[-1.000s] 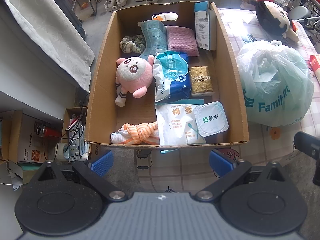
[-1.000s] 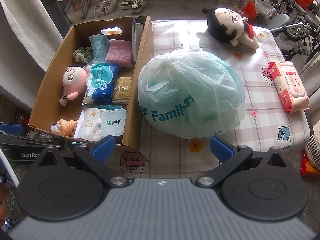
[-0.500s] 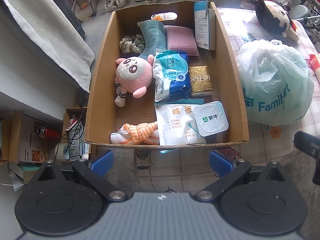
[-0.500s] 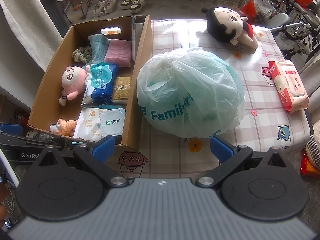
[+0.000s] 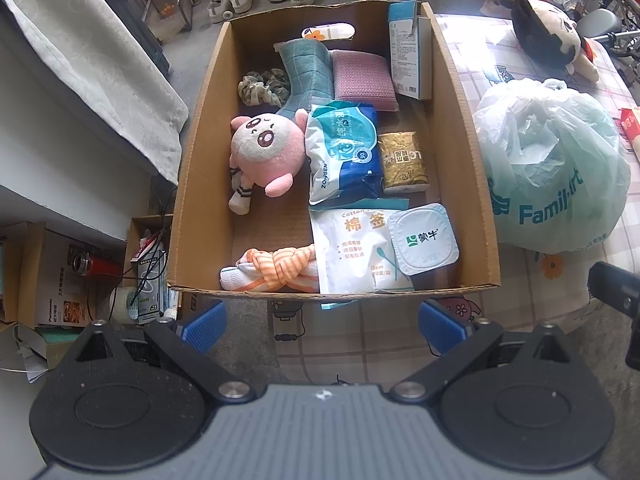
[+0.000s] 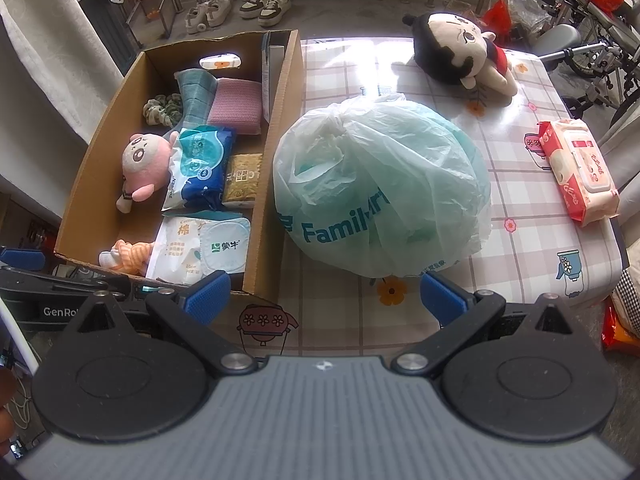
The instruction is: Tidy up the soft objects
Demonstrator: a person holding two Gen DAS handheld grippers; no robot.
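Observation:
A cardboard box [image 5: 200,152] [image 6: 88,184] sits at the table's left end. It holds a pink plush [image 5: 262,152], a knotted orange-striped cloth [image 5: 276,268], a scrunchie [image 5: 262,88], folded cloths [image 5: 310,70] and packets. A tied green plastic bag [image 6: 380,188] [image 5: 552,168] lies right of the box. A black-haired plush doll [image 6: 460,50] lies at the table's far side. My left gripper [image 5: 322,326] hangs open before the box's near wall. My right gripper [image 6: 324,298] is open and empty in front of the bag.
A pink wet-wipes pack [image 6: 578,170] lies near the table's right edge. The checked tablecloth [image 6: 520,208] shows between bag and wipes. Below left of the box stand small cartons [image 5: 56,280] and clutter. Shoes [image 6: 264,2] and a bicycle [image 6: 592,40] are beyond the table.
Both grippers have held almost still; the right wrist view has shifted very slightly. Nothing was taken hold of or let go.

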